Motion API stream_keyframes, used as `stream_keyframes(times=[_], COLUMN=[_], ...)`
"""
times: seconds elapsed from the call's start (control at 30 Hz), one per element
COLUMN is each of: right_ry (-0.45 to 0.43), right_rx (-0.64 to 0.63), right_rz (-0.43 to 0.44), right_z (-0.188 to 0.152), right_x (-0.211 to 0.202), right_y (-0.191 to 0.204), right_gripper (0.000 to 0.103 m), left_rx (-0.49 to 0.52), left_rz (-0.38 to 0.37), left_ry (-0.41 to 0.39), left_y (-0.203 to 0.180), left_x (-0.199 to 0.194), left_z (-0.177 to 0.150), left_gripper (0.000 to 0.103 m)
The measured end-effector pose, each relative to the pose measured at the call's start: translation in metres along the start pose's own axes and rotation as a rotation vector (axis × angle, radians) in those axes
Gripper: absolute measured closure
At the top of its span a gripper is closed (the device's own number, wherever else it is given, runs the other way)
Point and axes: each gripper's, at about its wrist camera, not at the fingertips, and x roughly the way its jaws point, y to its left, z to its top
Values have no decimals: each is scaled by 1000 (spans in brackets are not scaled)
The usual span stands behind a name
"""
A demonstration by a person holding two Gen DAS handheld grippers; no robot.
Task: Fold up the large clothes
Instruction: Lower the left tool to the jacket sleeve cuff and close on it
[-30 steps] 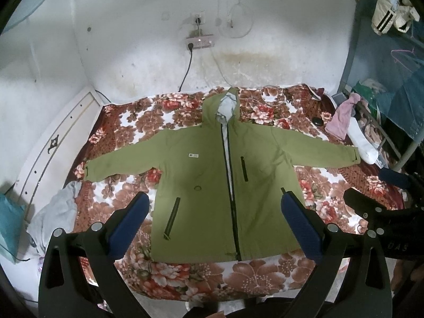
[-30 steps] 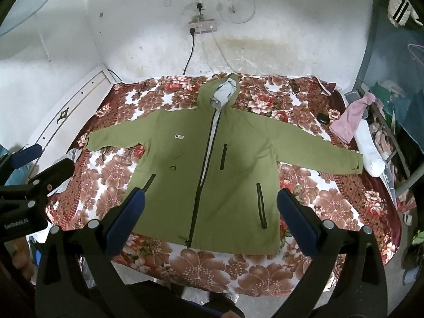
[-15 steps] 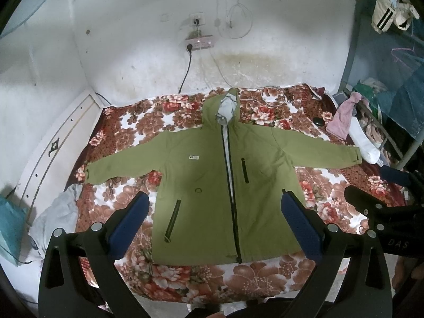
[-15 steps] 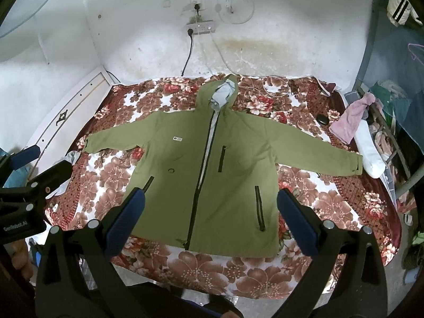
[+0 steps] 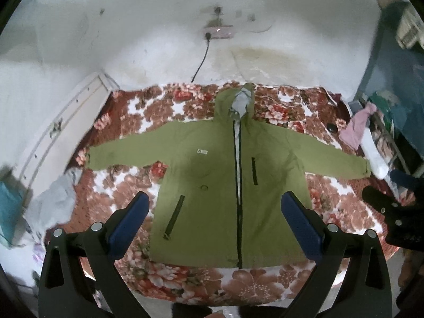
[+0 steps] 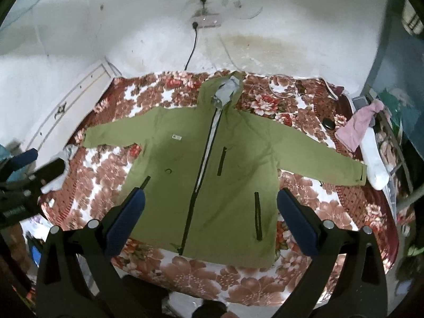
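Olive-green hooded jacket [image 5: 212,185] lies flat and face up on a bed with a floral blanket [image 5: 148,111], zipped, sleeves spread out to both sides, hood toward the white wall. Left gripper [image 5: 216,214] hovers above the jacket's lower half with its blue-padded fingers [image 5: 129,220] spread wide and released, grasping nothing. Right gripper [image 6: 209,212] hangs likewise over the hem, fingers [image 6: 296,225] apart and empty. Compared with half a second earlier, both cameras sit slightly closer and lower, so the jacket fills more of each view. Both views are blurred. A pink cloth [image 6: 355,129] lies at the bed's right edge; items on the shelving beyond it are hard to make out.
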Motion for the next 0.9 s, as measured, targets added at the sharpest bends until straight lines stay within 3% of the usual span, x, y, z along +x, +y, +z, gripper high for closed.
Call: stream_keyframes(times=[0.1,0.23,0.37,0.47,0.7,0.9], right_ry=[28,37,79,112,86,112], right_rx=[-4,-31,-4,31,-3,-105], right_rz=[12,-2,-10,0,-7,-39], right_z=[15,32,53,72,106,115], right_x=[27,66,110,144,206,297], right_y=[17,57,107,147,229,281], right_gripper=[5,5,5,5,5,5], left_rx=[-38,-13,-78,-47,-8,-171], left_rz=[-3,12,-39,-30,-111,-96], left_ry=[-1,-24,37,65,78,118], left_y=[40,94,178,225,309,401], left_x=[20,52,105,140,195,267], left_z=[8,22,43,52,68,65], left_gripper=[5,5,5,5,5,5])
